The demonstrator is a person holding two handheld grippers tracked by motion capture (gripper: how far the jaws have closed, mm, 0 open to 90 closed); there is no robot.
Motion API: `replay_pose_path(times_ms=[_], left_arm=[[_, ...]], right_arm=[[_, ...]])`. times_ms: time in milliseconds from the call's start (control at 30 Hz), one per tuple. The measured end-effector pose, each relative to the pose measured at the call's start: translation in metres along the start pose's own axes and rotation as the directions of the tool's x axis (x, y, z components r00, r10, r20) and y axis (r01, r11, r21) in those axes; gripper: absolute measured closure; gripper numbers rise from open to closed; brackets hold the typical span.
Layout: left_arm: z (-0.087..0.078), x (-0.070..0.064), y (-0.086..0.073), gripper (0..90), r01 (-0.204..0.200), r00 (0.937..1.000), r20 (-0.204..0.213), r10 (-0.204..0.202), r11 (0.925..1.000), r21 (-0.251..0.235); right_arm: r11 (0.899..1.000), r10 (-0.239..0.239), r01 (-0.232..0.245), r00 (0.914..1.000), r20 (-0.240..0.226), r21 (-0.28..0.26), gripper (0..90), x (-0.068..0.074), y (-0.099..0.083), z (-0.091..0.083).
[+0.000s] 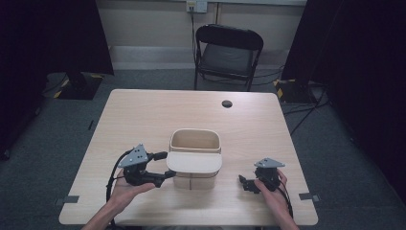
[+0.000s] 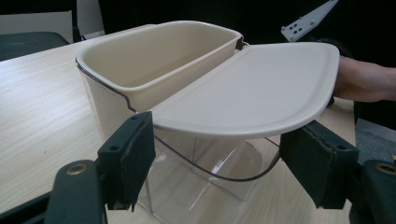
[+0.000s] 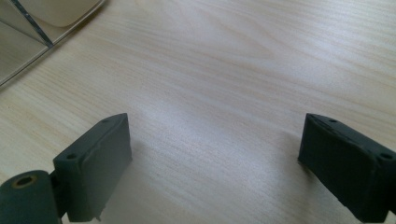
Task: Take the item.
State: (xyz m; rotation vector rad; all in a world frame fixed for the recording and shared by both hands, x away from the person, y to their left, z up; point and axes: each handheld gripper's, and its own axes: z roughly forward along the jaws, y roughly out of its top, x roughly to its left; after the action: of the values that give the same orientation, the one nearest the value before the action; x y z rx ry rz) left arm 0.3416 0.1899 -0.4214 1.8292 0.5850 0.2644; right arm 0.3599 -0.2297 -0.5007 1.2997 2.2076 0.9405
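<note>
A cream bin (image 1: 178, 140) with a clear lower part stands at the table's near middle. Its flat cream lid (image 1: 194, 163) lies level over the near half, and the far half is uncovered. My left gripper (image 1: 165, 165) is open at the lid's left end, one jaw on each side of the edge. In the left gripper view the lid (image 2: 252, 88) hangs just above the gap of my left gripper (image 2: 224, 158), with the bin (image 2: 154, 51) behind. My right gripper (image 1: 244, 183) is open to the right of the bin, apart from it. In its own view my right gripper (image 3: 215, 158) holds nothing above bare wood.
The wooden table (image 1: 143, 115) has a small dark cable hole (image 1: 227, 103) at the back. A black folding chair (image 1: 229, 55) stands behind the far edge. A corner of the bin (image 3: 28, 28) shows at the top left of the right gripper view.
</note>
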Motion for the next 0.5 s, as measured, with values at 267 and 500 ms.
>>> replay_pose_path(times_ms=[267, 500], left_arm=[[-0.0023, 0.0012, 0.0052, 27.3, -0.012, 0.9997, 0.021, 0.012, 0.9999, 0.010], [-0.0016, 0.0014, 0.0056, 27.3, -0.010, 0.9998, 0.019, 0.010, 0.9999, 0.005]], right_arm=[[1.000, 0.000, 0.000, 1.0000, 0.000, 0.000, 8.6, 0.0000, 0.0000, 0.0000], [1.000, 0.000, 0.000, 1.0000, 0.000, 0.000, 8.6, 0.0000, 0.0000, 0.0000]])
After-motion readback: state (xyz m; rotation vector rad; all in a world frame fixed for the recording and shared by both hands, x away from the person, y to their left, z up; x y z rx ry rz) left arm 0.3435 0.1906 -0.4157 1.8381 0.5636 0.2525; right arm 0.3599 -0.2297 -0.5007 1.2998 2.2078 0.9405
